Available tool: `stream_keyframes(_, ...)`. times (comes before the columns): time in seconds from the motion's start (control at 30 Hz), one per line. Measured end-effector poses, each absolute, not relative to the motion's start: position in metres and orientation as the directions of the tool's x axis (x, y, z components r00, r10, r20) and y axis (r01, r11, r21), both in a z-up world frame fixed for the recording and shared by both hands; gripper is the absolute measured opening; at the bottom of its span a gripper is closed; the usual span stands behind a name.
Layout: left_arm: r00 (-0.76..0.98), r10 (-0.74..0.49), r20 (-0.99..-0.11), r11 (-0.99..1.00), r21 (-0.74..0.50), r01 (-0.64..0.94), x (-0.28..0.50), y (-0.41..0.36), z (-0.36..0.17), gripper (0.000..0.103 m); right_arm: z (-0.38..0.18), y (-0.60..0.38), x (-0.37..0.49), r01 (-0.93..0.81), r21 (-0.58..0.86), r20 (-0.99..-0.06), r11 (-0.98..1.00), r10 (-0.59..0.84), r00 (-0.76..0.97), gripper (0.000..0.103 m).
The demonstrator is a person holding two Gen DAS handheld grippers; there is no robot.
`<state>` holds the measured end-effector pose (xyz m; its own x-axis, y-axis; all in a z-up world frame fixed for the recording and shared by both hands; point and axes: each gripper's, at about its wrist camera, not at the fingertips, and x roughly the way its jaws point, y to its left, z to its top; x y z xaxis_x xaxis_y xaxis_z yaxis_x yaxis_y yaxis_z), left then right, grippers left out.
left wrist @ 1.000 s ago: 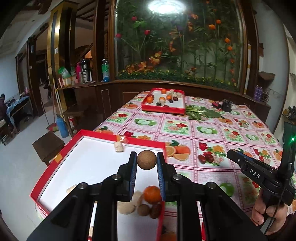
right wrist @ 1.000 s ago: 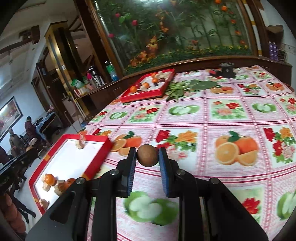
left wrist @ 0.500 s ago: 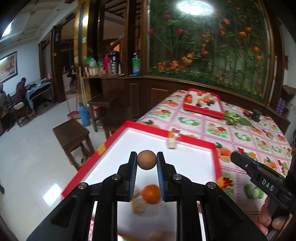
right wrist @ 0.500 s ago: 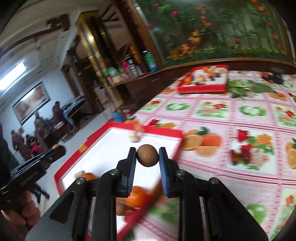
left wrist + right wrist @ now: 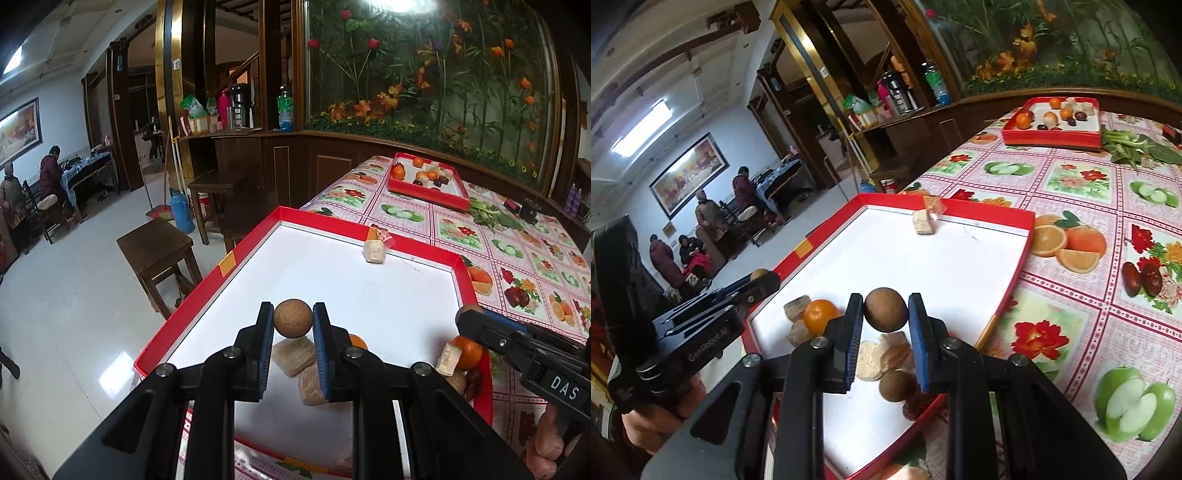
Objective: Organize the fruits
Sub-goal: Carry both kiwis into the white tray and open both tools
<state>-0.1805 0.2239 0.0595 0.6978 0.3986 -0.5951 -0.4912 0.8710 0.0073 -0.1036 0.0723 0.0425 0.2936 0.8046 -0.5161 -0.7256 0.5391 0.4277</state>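
1. Brown and round, the rough ball [image 5: 292, 318] sits pinched between the left tongs [image 5: 293, 320], shut on it, above the near half of the red tray [image 5: 255, 236].
2. The right tongs [image 5: 885, 311] are shut on a smoother brown fruit [image 5: 885, 309], held over the tray's near right corner.
3. Half a second ago the right tongs hung near the tray's far rim; now both pairs are further in over the near cluster.
4. Both held fruits are spheres, so no long axis or heading can be told.
5. Below them lie an orange [image 5: 819, 314], pale biscuit-like blocks [image 5: 293, 356] and a loose brown fruit [image 5: 897, 386].
6. A wrapped pale piece [image 5: 375, 251] rests against the far rim.
7. A second tray [image 5: 428, 192] sits far off on the fruit-print surface [image 5: 1089, 236].
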Motion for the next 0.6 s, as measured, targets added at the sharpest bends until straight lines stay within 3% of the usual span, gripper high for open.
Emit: stream_keyframes(0.6, 0.657, 0.403, -0.637, 0.869, 0.042, -0.493, -0.181, 0.227, 0.045, 0.02, 0.039, 0.084, -0.114, -0.77, 0.428, -0.537, 0.473, 0.818, 0.204, 0.027)
